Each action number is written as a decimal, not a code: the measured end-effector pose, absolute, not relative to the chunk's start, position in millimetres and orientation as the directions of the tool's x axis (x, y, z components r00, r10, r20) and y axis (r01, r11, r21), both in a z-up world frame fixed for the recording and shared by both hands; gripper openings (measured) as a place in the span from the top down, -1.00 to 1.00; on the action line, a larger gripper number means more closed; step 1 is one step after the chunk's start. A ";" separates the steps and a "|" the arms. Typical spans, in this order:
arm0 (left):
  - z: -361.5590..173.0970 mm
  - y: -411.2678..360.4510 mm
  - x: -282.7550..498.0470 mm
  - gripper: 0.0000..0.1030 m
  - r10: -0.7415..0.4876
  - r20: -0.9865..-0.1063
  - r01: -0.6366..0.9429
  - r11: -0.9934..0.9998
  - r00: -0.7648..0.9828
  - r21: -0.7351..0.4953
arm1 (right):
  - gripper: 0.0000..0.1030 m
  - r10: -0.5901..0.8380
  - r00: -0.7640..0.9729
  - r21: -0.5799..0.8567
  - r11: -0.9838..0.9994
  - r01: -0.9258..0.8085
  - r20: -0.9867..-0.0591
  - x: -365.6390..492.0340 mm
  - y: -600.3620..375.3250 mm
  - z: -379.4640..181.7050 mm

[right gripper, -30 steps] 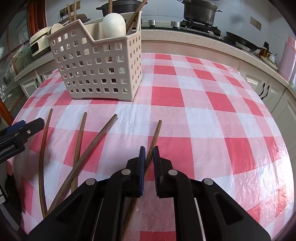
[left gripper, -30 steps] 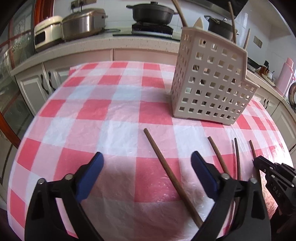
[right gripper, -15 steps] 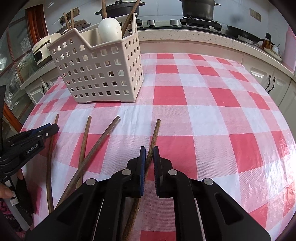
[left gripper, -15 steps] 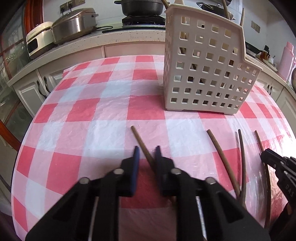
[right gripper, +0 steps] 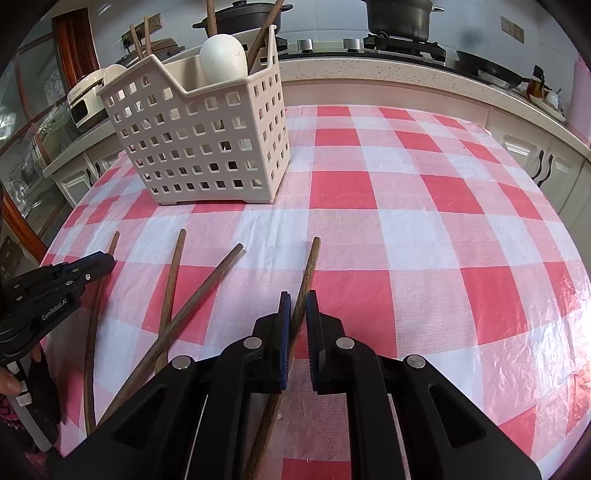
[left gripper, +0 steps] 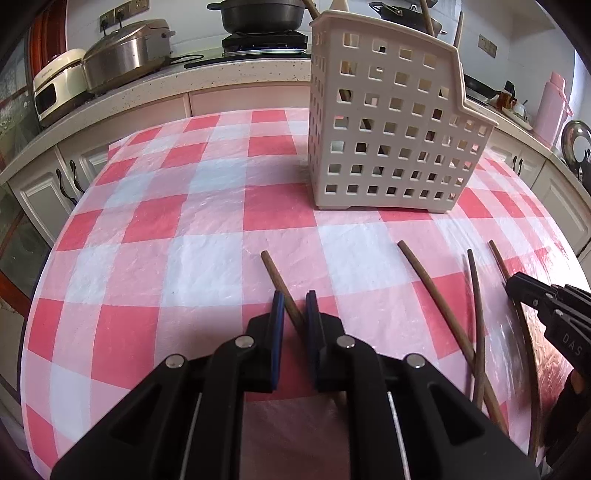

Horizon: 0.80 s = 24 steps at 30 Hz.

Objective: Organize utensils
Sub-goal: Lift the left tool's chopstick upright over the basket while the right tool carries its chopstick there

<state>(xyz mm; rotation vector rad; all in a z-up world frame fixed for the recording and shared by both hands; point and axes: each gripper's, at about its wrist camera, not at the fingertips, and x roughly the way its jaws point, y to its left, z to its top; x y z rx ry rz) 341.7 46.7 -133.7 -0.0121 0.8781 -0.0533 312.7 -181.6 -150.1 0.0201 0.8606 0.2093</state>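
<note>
Several brown wooden chopsticks lie on the red-and-white checked tablecloth (left gripper: pixel 207 221). My left gripper (left gripper: pixel 294 299) is shut on the leftmost chopstick (left gripper: pixel 275 275), which still touches the cloth. My right gripper (right gripper: pixel 297 300) is shut on the rightmost chopstick (right gripper: pixel 309 266). Two crossed chopsticks (right gripper: pixel 192 291) lie between the grippers. The beige perforated utensil basket (left gripper: pixel 391 125) stands beyond them, also in the right wrist view (right gripper: pixel 207 140), holding upright chopsticks and white spoons (right gripper: pixel 223 59).
Kitchen counter with a rice cooker (left gripper: pixel 125 55) and black pots (right gripper: pixel 397 14) runs behind the table. Cabinets (left gripper: pixel 40 192) stand at the left, and the table edge curves close there. A pink bottle (left gripper: pixel 552 103) stands at the far right.
My left gripper went from wide open to shut on the leftmost chopstick and moved forward toward the basket. My right gripper stayed shut on its chopstick.
</note>
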 end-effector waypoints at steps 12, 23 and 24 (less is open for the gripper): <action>-126.9 51.3 331.0 0.84 -0.055 -0.753 0.021 0.998 0.656 -0.054 | 0.87 0.230 0.651 0.139 0.972 -0.189 -0.724 307.1 -186.4 -146.0; -89.3 65.3 305.4 0.85 -0.053 -0.656 -0.007 0.996 0.753 -0.089 | 0.87 0.281 0.713 0.154 0.959 -0.239 -0.643 282.3 -181.4 -123.1; -86.1 66.5 303.4 0.86 -0.051 -0.648 -0.010 0.996 0.760 -0.091 | 0.87 0.282 0.717 0.153 0.958 -0.242 -0.637 281.4 -180.8 -121.1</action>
